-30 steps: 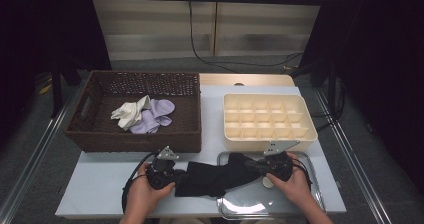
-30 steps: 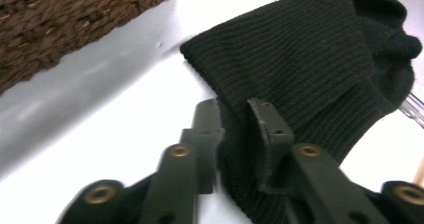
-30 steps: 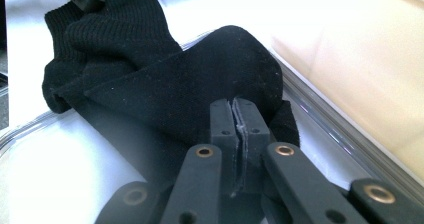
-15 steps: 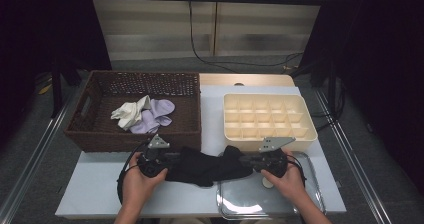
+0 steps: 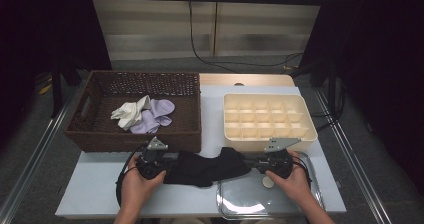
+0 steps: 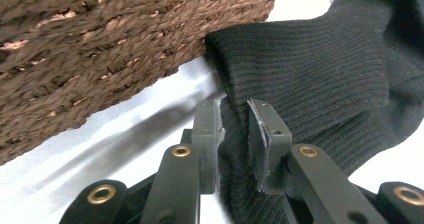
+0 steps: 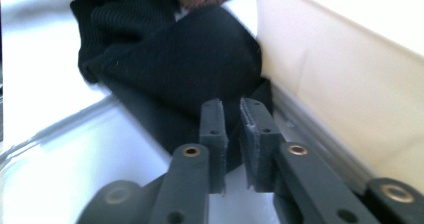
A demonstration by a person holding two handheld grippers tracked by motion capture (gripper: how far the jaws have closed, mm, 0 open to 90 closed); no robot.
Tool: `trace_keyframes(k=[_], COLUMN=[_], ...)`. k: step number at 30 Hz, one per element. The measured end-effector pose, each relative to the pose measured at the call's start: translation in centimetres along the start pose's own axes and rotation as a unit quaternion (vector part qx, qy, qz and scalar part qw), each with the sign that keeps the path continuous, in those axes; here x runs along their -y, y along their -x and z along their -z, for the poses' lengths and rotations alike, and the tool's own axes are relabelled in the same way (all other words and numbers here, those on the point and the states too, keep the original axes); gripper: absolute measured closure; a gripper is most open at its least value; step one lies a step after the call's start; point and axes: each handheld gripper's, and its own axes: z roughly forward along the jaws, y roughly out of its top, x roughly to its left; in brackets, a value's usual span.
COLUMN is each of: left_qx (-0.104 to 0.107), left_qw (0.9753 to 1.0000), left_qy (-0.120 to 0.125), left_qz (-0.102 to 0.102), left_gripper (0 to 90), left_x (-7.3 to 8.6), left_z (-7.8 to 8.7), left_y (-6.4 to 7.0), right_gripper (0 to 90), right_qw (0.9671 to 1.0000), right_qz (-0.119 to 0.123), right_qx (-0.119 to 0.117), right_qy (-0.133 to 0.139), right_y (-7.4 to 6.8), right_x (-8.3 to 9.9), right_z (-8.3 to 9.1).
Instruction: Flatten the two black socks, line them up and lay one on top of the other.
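**Black ribbed sock held at both ends**

The black ribbed knit sock (image 5: 205, 167) lies on the pale table (image 5: 100, 204), in front of the brown woven wicker basket (image 5: 100, 134) and the cream plastic compartment tray (image 5: 305, 136). Left gripper (image 6: 234, 134): jaws closed on the sock's cuff. Right gripper (image 7: 231, 134): jaws pinching the opposite end, over the clear glossy lid (image 5: 250, 204). White and lilac cloths (image 5: 145, 114) rest inside the basket.

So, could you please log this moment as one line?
left gripper: shut on black sock | right gripper: shut on black sock | sock: spans table, tray
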Motion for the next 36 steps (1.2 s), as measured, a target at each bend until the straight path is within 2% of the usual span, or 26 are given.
trace_keyframes(k=[3, 5, 6, 7, 9, 13, 17, 19, 22, 24, 25, 28, 32, 33, 35, 36], left_qx=[-0.001, 0.001, 0.003, 0.003, 0.004, -0.001, -0.002, 0.0, 0.003, 0.005, 0.004, -0.004, 0.004, 0.009, 0.001, 0.002], left_qw=[1.0, 1.0, 1.0, 1.0, 0.9999, 0.9999, 0.9999, 0.9999, 0.9999, 0.9999, 0.9999, 0.9998, 0.9993, 0.9992, 0.9991, 0.9994], left_qy=[0.002, 0.003, 0.004, 0.007, 0.008, 0.005, 0.009, 0.005, 0.011, 0.012, 0.013, 0.021, 0.036, 0.039, 0.042, 0.035], left_qz=[-0.001, -0.003, -0.005, -0.006, -0.007, -0.009, -0.009, -0.016, -0.012, -0.004, -0.003, -0.001, 0.006, 0.004, -0.002, -0.005], left_gripper=[74.8, 74.8, 74.8, 75.0, 76.0, 77.4, 77.3, 77.3, 75.2, 73.0, 71.2, 68.1, 68.1, 67.7, 66.6, 65.8], left_x=[0.0, 0.0, 0.1, 0.1, 0.1, 0.0, 0.0, 0.0, 0.0, 0.0, 0.0, -0.2, -0.8, -1.0, -1.2, -1.3], left_z=[0.0, 0.0, 0.0, 0.0, 0.0, 0.1, -0.1, 0.0, -0.1, 0.0, 0.0, 0.3, 0.4, 0.1, -0.4, -0.8], left_y=[0.0, 0.0, -0.1, -0.1, -0.2, -0.1, 0.1, 0.1, 0.1, 0.0, 0.0, -0.1, -0.1, 0.0, 0.2, 0.2], right_gripper=[70.5, 68.8, 70.9, 77.5, 86.1, 87.7, 88.2, 88.2, 87.0, 79.0, 77.5, 75.7, 73.8, 72.7, 71.6, 70.4], right_qw=[0.9999, 0.9997, 0.9996, 0.9996, 0.9991, 0.9981, 0.998, 0.9975, 0.9979, 0.9982, 0.9979, 0.9984, 0.9992, 0.9991, 0.9994, 0.9995], right_qz=[-0.005, -0.016, -0.019, -0.021, -0.029, -0.057, -0.058, -0.067, -0.062, -0.056, -0.06, -0.054, -0.04, -0.041, -0.033, -0.031], right_qx=[0.014, 0.016, 0.016, 0.009, 0.012, 0.007, 0.005, 0.005, 0.004, 0.013, 0.02, 0.016, 0.003, 0.0, -0.002, -0.002], right_qy=[-0.002, -0.007, -0.011, -0.018, -0.027, -0.019, -0.022, -0.021, -0.017, -0.015, -0.011, -0.004, -0.002, -0.004, -0.009, -0.01], right_y=[0.2, 0.4, 0.4, 0.6, 0.7, 1.1, 1.0, 1.0, 1.0, 0.8, 0.7, 0.6, 0.1, -0.1, -0.3, -0.3], right_x=[-0.3, -0.2, -0.1, 0.0, 0.3, 1.2, 2.1, 2.3, 2.1, 1.7, 1.4, 0.3, -1.5, -1.7, -2.3, -2.5], right_z=[-0.5, -1.0, -1.2, -1.3, -1.2, 0.2, 0.6, 0.8, 0.9, 0.8, 0.8, 0.7, -0.6, -0.9, -1.7, -2.1])
